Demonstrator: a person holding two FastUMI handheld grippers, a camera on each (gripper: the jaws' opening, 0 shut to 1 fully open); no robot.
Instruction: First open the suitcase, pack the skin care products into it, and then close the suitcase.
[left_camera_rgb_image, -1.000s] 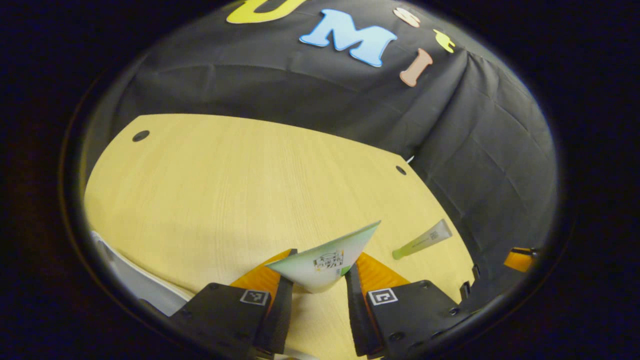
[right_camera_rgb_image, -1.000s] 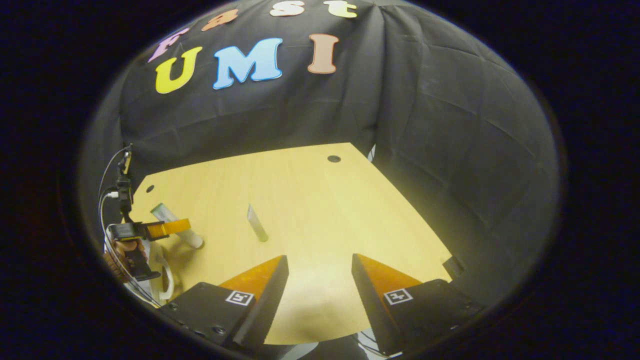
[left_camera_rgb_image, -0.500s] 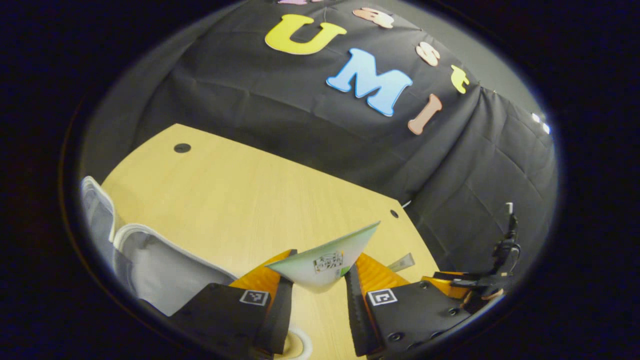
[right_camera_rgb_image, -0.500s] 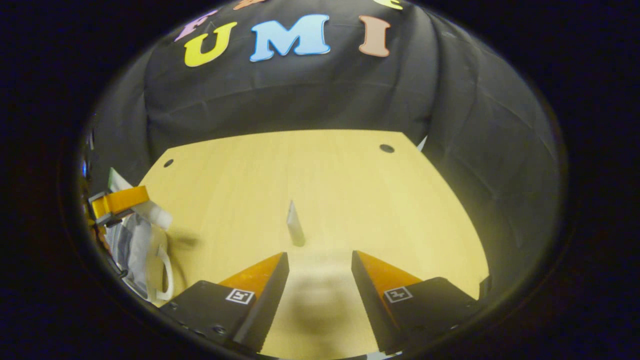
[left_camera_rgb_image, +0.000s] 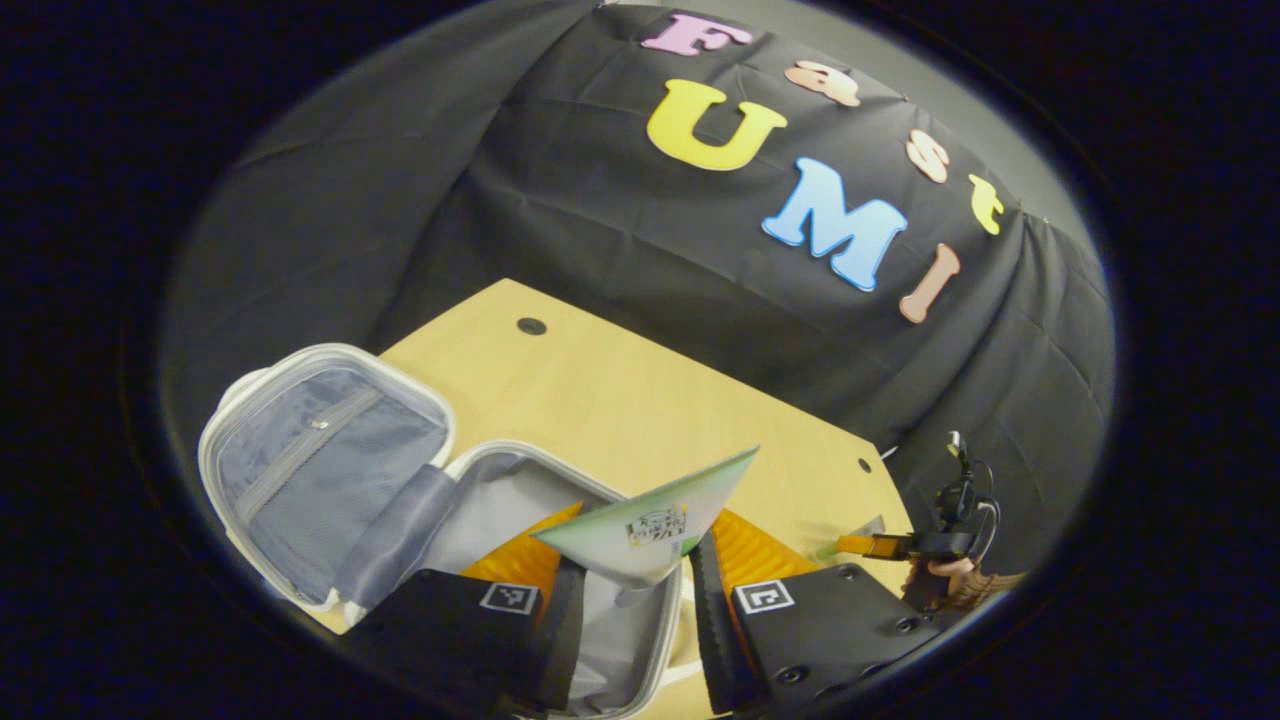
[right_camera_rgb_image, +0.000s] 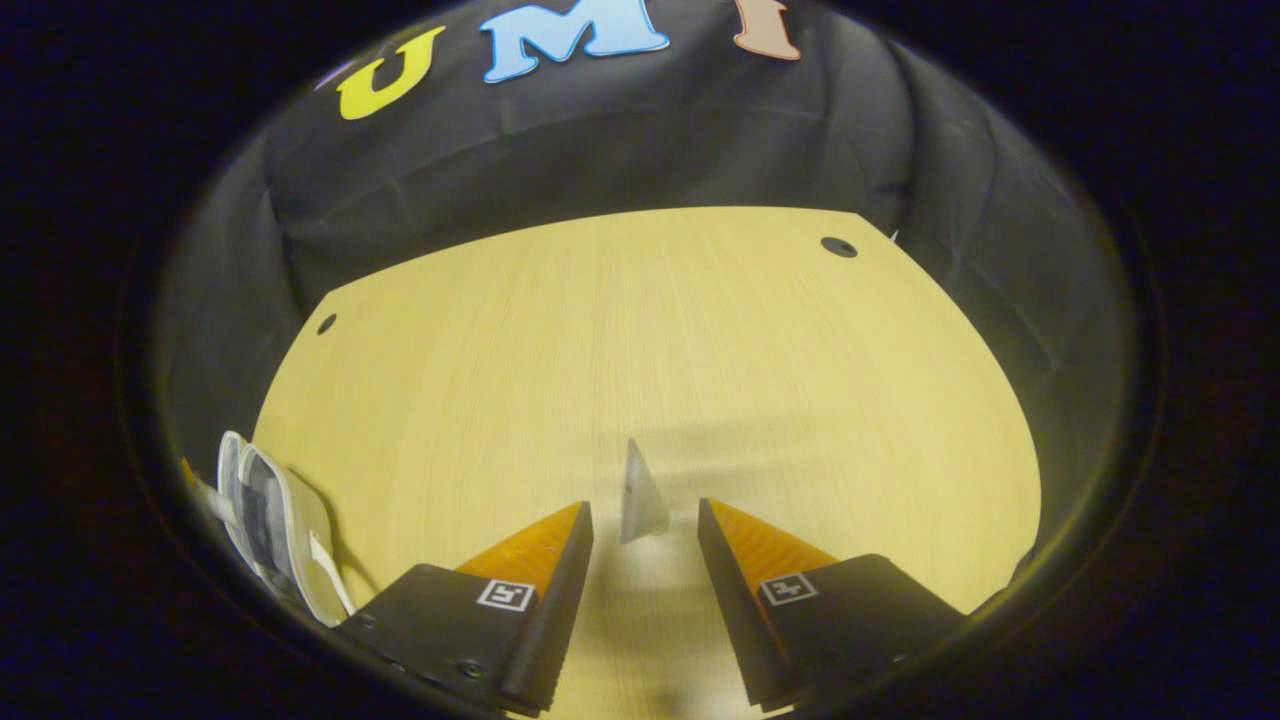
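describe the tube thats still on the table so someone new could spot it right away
Start at the yellow wooden table. Near its front edge, between the open fingers of the right hand-held gripper, lies a small pale tube. Unlike the wider green-and-white tube clamped in the left hand-held gripper over the open suitcase, nothing grips it.

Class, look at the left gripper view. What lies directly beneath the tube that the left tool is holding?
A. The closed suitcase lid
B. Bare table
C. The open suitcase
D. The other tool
C: the left tool grips the green-and-white tube above the grey lining of the open suitcase, whose lid is swung back.
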